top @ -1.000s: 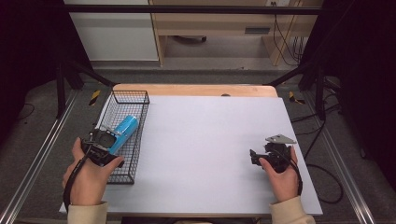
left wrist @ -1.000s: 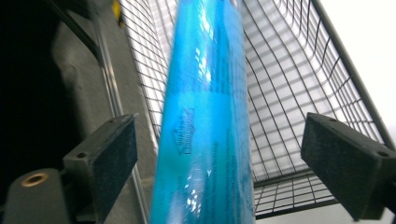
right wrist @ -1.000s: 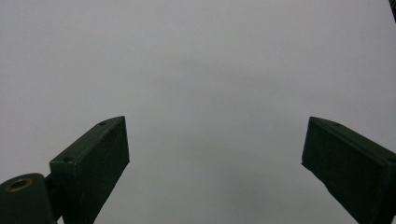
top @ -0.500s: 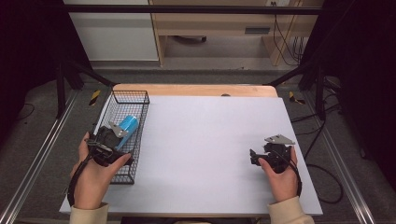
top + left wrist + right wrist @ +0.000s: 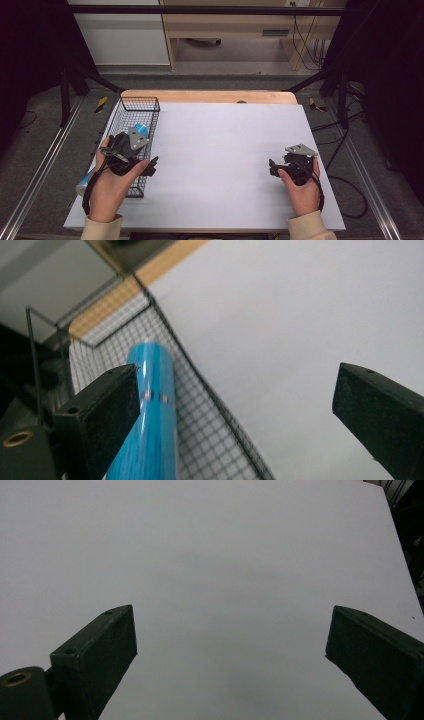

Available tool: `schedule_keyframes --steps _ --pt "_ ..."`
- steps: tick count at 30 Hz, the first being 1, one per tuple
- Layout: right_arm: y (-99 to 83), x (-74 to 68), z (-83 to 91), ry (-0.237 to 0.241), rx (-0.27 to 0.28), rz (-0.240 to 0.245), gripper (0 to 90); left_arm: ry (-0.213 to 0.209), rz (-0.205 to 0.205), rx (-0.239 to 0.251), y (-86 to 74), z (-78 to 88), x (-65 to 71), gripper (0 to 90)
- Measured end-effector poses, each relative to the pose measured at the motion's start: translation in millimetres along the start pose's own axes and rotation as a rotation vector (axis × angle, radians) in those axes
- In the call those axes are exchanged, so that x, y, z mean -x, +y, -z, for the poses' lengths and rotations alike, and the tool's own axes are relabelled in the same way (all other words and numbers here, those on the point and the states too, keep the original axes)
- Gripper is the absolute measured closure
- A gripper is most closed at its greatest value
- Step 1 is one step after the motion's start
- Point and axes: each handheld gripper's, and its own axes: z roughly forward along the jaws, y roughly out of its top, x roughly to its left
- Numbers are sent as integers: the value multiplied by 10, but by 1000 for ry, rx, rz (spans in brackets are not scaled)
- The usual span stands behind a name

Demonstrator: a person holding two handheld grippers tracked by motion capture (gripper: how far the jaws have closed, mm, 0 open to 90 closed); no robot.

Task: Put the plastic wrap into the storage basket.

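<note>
**Two grippers wide, tube in the basket**

Two grippers stand apart over the table (image 5: 225,150). The left gripper (image 5: 145,167) hangs at the basket's (image 5: 142,102) near right edge; its jaws have just been opening and now gape wide, pressing on nothing. In the left gripper view the blue tube (image 5: 150,415) lies in the basket just beside one jaw. The right gripper (image 5: 272,167), also wide, holds nothing above bare tabletop, well away.

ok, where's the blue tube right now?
The blue tube lies in the wire basket at the table's left edge in the high view, just under the open left gripper.
</note>
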Motion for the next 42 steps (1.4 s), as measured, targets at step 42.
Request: schedule_keyframes --steps 42 --pt "-64 -23 227 0 75 39 49 -454 -79 287 197 -971 831 39"
